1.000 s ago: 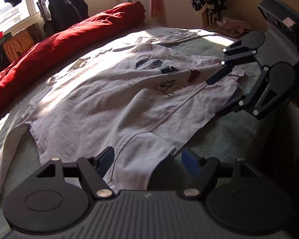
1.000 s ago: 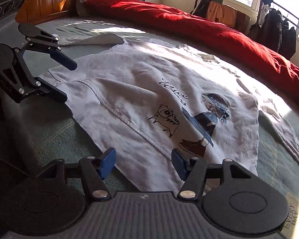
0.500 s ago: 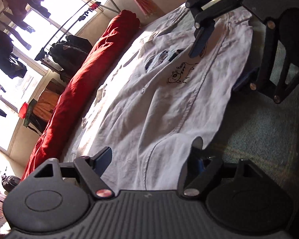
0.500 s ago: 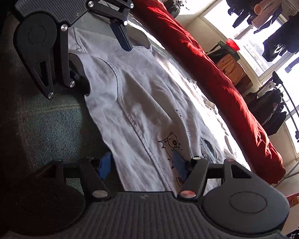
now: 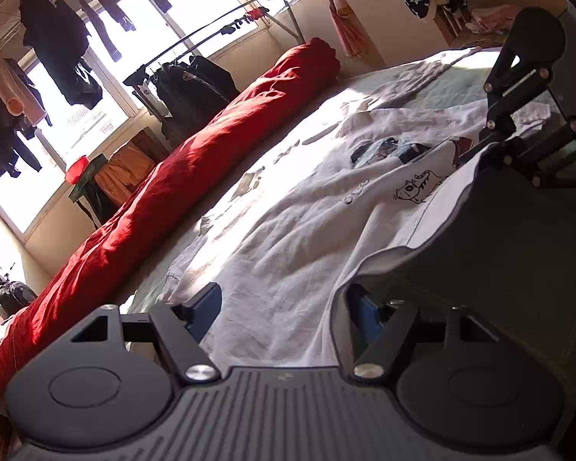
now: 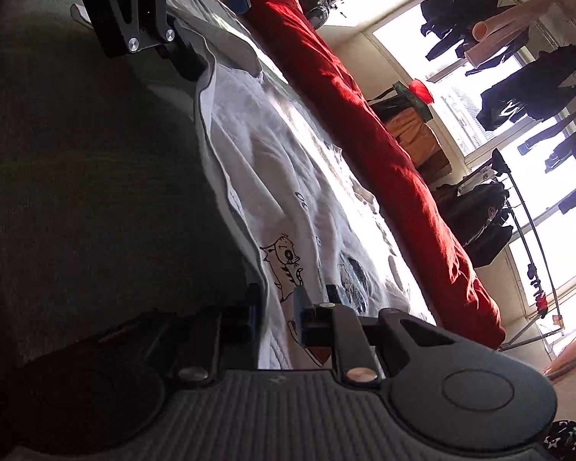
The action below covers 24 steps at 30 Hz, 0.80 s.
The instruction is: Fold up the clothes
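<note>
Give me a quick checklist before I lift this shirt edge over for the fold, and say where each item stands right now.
1. Right claw closed on the shirt hem: ok, fingers narrow with cloth between.
2. Left claw closed on the hem: not ok, fingers wide apart, cloth only lying between them.
3. Both claws on the same edge: ok.
4. Cartoon print facing up: ok.
5. Far sleeve lying flat: cannot tell.
6. Red quilt clear of the shirt: ok, alongside, apart.

Bed surface point(image 5: 518, 230) on the near side of the white shirt point(image 5: 288, 238) lies open for passage. Far side blocked by a long red rolled quilt point(image 5: 196, 176). Beyond it a clothes rack point(image 5: 196, 77), apparently close against the window.
</note>
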### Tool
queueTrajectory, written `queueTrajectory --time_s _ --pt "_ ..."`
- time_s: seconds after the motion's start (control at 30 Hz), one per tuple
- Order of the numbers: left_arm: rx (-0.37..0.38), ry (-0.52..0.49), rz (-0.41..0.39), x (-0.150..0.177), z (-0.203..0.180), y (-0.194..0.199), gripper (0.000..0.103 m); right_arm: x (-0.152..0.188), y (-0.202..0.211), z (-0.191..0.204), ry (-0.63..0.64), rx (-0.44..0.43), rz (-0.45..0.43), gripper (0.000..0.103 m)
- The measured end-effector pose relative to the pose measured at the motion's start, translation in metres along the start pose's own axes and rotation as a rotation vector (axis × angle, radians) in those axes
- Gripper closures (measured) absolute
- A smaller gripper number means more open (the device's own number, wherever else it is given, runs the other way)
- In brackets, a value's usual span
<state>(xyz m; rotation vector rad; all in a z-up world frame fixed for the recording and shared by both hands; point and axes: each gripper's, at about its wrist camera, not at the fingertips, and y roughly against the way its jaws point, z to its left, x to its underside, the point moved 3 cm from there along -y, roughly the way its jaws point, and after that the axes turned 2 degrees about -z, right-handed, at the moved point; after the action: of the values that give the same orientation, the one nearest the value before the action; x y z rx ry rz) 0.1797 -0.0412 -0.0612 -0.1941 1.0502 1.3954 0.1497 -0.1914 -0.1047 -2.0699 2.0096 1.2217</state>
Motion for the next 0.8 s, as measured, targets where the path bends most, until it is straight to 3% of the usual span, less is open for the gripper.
queueTrajectory --time_s 0.03,0.1,0.17,0.2,0.27,0.37,0.47,0.6,0.7,0.8 --pt "0.024 0.008 0.004 0.0 0.001 0.003 0.045 -0.001 0.003 -0.006 -0.023 -0.039 0.005 0.1" --pt "0.08 0.034 0.012 0.001 0.003 0.01 0.046 -0.004 0.01 -0.018 -0.068 -0.116 0.015 0.101" --pt "0.22 0.06 0.032 0.003 0.006 0.019 0.045 -0.006 0.017 -0.031 -0.113 -0.194 0.025 0.1" --pt "0.309 0.08 0.035 0.005 0.006 0.026 0.04 -0.006 0.022 -0.037 -0.131 -0.243 0.029 0.1" --pt "0.403 0.131 0.05 0.005 0.012 0.033 0.04 -0.001 0.032 -0.046 -0.147 -0.334 0.029 0.09" --pt "0.39 0.224 0.022 -0.005 0.033 0.024 0.035 0.0 0.038 -0.069 -0.21 -0.372 0.018 0.087" --pt "0.285 0.356 0.06 -0.012 0.052 -0.025 0.031 -0.003 0.012 -0.099 -0.409 -0.3 0.01 0.06" --pt "0.289 0.469 0.18 0.018 0.05 -0.062 0.034 0.007 -0.039 -0.114 -0.746 -0.379 0.088 0.059" --pt "0.293 0.553 0.271 0.041 0.047 -0.089 0.034 0.015 -0.038 -0.105 -0.801 -0.392 0.068 0.058" --pt "0.301 0.613 0.222 0.061 0.045 -0.071 0.032 0.032 -0.034 -0.108 -0.929 -0.451 0.077 0.058"
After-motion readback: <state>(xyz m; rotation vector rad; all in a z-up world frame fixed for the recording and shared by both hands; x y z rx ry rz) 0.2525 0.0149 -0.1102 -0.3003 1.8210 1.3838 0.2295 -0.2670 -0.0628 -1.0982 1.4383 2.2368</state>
